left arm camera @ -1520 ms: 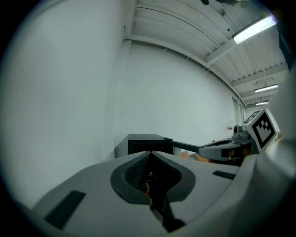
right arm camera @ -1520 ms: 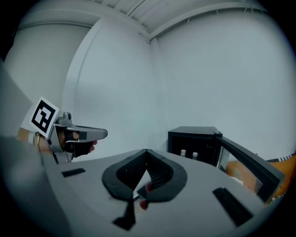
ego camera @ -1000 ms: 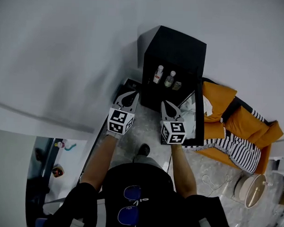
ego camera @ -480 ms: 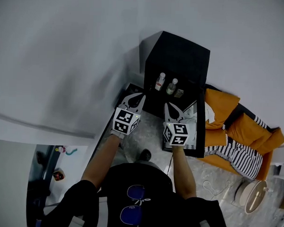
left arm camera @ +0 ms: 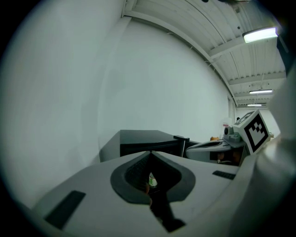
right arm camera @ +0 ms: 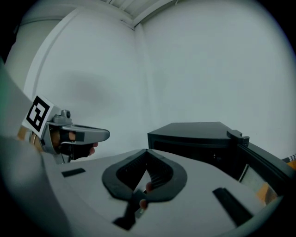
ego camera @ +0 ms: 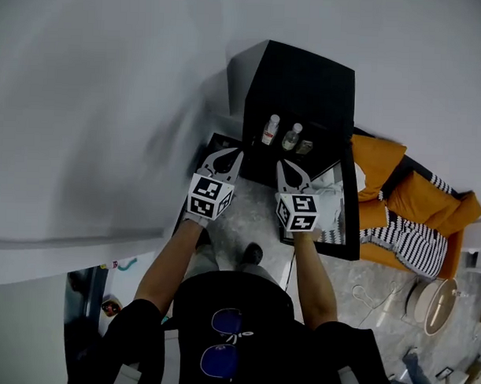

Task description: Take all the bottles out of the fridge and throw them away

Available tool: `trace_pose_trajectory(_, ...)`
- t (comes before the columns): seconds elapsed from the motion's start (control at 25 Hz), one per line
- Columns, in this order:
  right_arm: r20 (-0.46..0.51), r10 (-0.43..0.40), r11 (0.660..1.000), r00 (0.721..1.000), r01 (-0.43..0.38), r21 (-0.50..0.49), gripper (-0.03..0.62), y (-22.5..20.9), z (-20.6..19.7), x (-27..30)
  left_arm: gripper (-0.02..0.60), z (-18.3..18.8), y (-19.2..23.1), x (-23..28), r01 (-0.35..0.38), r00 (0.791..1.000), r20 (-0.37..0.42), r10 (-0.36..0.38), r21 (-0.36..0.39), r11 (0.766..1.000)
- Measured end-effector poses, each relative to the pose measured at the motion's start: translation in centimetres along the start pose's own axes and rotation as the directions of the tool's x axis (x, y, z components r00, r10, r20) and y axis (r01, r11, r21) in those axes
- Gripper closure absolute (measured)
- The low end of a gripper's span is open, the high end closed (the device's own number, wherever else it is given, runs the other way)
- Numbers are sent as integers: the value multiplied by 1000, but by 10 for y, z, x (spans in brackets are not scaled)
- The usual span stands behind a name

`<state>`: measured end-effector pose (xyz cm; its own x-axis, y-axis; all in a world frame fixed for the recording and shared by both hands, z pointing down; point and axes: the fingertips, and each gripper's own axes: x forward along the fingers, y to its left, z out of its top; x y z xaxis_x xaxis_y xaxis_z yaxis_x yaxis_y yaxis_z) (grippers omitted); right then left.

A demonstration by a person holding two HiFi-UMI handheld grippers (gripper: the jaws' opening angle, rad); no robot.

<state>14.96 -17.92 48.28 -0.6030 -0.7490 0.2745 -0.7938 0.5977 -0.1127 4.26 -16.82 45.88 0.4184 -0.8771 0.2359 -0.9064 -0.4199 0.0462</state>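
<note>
A black mini fridge stands against the white wall with its door swung open to the right. On its shelf stand two clear bottles and a smaller third item. My left gripper hovers shut and empty just left of the fridge opening. The right gripper is shut and empty in front of the shelf, a short way from the bottles. In the left gripper view, the gap behind the closed left gripper shows a bottle. The right gripper points at the fridge.
An orange seat with a striped cloth sits right of the open door. A flat black object lies on the floor left of the fridge. A round pale object stands at far right. The person's shoe is on the marble floor.
Both grippers have edged a little forward toward the fridge opening, staying shut. The head view has shifted slightly.
</note>
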Motion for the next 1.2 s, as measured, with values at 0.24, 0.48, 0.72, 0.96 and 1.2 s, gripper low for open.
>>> trace_pose_trajectory(0.24, -17, -33, 999, 999, 33, -10, 592, -9, -10, 34, 583, -7, 27, 10, 14, 1000, -1, -14, -6, 1000)
trace_pose_trajectory(0.48, -37, -70, 998, 997, 70, -2, 592, -32, -40, 69, 583, -22, 47, 37, 22, 1000, 11, -22, -13, 1000)
trace_pose_trajectory(0.72, -66, -96, 995, 993, 97, 8, 592, -58, -69, 101, 583, -52, 60, 68, 49, 998, -26, -49, 17, 999)
trace_pose_trajectory(0.96, -81, -111, 994, 991, 112, 17, 592, -66, -91, 115, 583, -80, 68, 90, 56, 997, -62, -56, 7, 998)
trace_pose_trajectory(1.2, -66, -141, 990, 988, 143, 16, 592, -70, -109, 132, 583, -102, 67, 108, 88, 994, -69, -88, -13, 996)
